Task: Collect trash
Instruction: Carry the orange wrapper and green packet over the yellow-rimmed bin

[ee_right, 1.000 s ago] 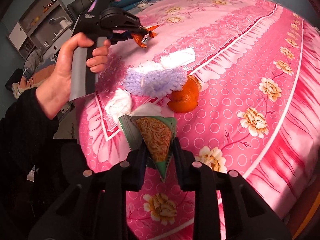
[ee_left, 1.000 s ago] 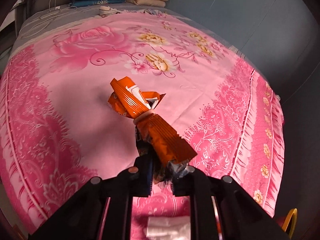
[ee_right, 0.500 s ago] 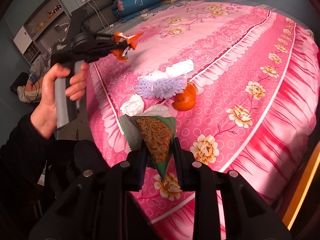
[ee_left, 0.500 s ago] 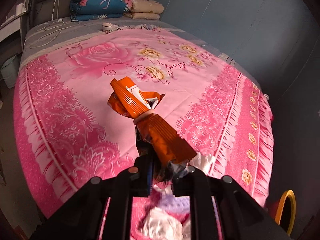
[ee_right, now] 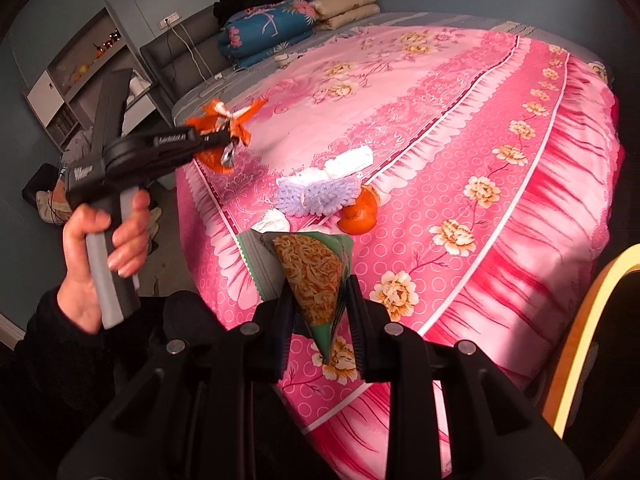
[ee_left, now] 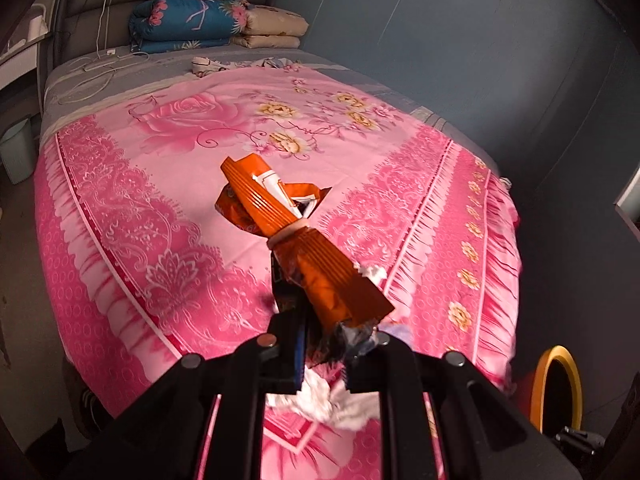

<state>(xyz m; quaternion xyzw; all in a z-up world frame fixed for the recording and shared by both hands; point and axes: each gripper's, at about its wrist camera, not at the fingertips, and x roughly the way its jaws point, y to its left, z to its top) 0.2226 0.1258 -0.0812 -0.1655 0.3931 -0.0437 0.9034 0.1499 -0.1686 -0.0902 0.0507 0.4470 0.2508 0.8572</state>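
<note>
My left gripper point(ee_left: 320, 354) is shut on a crumpled orange snack wrapper point(ee_left: 280, 220) and holds it above the pink bed. The right wrist view shows that same left gripper point(ee_right: 228, 142) in a hand at the left, with the orange wrapper point(ee_right: 224, 120) sticking out of its tip. My right gripper point(ee_right: 320, 324) is shut on a green noodle packet point(ee_right: 310, 268), held up over the bed's near corner. Still on the bed lie white crumpled tissues point(ee_right: 348, 160), a purple fuzzy item point(ee_right: 316, 196), an orange fruit peel point(ee_right: 360, 214) and another tissue wad point(ee_right: 274, 220).
The pink floral bedspread point(ee_left: 180, 208) covers the bed; folded quilts point(ee_left: 192, 20) are stacked at the headboard. A yellow-rimmed bin point(ee_left: 560, 392) stands on the floor by the bed's corner, also seen as a yellow rim point(ee_right: 592, 320) at the right. Shelves point(ee_right: 80, 80) line the left wall.
Both grippers have risen and drawn back from the bed with their wrappers still held. More of the bed, the floor and the yellow-rimmed bin have come into view.
</note>
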